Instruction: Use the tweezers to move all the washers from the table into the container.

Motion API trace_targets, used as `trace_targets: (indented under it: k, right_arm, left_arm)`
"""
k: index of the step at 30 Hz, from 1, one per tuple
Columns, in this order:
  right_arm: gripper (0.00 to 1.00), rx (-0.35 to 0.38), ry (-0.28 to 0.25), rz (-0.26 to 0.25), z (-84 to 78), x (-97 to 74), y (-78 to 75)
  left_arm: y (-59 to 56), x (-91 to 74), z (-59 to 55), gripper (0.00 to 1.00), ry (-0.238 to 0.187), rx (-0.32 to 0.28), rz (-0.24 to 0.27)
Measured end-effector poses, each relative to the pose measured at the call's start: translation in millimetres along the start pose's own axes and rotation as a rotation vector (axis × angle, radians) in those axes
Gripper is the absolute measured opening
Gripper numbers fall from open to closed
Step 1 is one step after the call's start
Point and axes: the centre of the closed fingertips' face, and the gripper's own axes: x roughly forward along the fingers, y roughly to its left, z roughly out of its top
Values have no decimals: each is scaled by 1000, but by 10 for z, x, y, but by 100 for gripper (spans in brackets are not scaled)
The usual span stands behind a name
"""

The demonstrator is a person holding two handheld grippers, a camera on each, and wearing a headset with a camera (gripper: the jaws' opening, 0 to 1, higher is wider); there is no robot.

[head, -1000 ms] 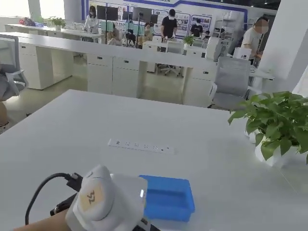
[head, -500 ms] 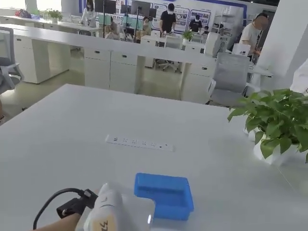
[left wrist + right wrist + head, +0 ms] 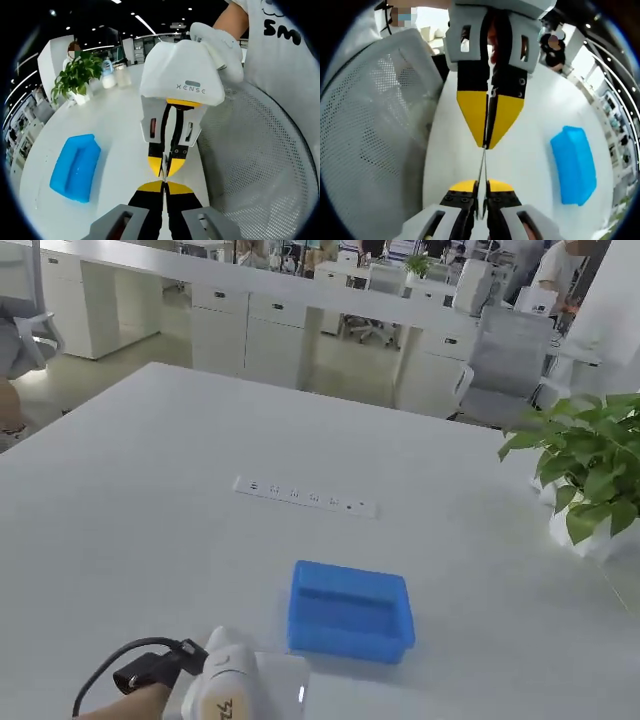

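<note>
Tweezers (image 3: 482, 165), thin and silvery, run between two claws meeting tip to tip. The right claw (image 3: 481, 187) is clamped on one end and the left claw (image 3: 164, 183) on the other. Off to the claws' side, apart, a blue container (image 3: 75, 167) sits on the white desk (image 3: 120, 130).

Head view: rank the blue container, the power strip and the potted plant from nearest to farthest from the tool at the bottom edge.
1. The blue container, just ahead and right of the tool.
2. The power strip, farther ahead, beyond the container.
3. The potted plant, far off at the right edge.
</note>
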Motion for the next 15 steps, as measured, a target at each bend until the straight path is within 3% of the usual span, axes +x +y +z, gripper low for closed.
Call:
trace_targets:
  k: [8,15]
  right_arm:
    - [5,-24,34,31,-85,107,-29]
    - [8,44,33,31,-89,118,-30]
  left_arm:
    - [60,130,-229,0,5,-78,-14]
    - [41,226,-327,0,5,-121,-18]
